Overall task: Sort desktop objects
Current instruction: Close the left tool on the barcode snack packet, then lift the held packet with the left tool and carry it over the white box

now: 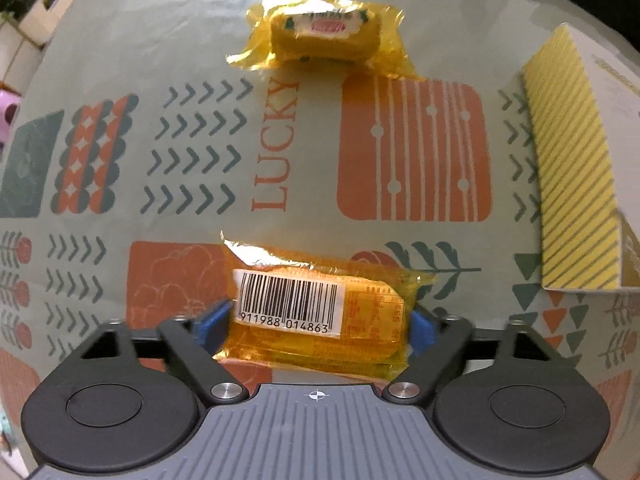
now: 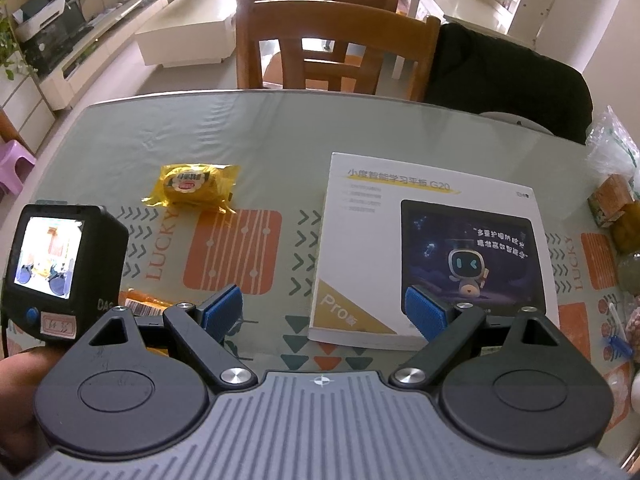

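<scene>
Low in the frame, my left hand-held gripper [image 1: 316, 326] clamps the barcode-labelled snack packet [image 1: 320, 312] on the tabletop [image 1: 140, 40] — light, soft, crinkly-slick, so I'd hold its middle — right hand-held gripper [image 2: 326, 310] gapes empty.

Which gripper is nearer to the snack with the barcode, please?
Left. The left gripper has its pads against both ends of the barcode snack; the right gripper hovers open beside it, near the white box.

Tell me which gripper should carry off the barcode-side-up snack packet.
Left. The left gripper already has its blue pads against both ends of the barcode snack packet. The right gripper hangs open over bare tablecloth beside the white tablet box.
</scene>
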A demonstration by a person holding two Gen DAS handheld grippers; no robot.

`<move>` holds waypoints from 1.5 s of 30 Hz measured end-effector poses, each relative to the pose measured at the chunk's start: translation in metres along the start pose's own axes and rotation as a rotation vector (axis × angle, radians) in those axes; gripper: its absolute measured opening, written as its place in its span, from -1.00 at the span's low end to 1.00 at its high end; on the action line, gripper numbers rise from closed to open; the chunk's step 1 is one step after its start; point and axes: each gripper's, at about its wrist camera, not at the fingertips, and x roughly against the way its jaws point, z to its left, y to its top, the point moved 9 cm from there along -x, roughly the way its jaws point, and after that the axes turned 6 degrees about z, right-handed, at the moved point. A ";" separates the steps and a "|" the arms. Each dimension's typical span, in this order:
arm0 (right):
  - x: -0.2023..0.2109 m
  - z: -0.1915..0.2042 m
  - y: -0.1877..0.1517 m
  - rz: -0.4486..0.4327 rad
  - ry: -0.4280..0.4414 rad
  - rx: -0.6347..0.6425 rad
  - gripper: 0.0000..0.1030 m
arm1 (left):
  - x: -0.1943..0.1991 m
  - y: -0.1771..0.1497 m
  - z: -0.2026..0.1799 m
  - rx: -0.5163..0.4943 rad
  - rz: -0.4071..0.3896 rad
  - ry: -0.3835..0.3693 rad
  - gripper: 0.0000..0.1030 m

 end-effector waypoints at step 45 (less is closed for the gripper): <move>0.094 -0.045 -0.077 -0.137 -0.011 -0.006 1.00 | 0.136 -0.138 0.002 0.085 -0.216 0.007 0.34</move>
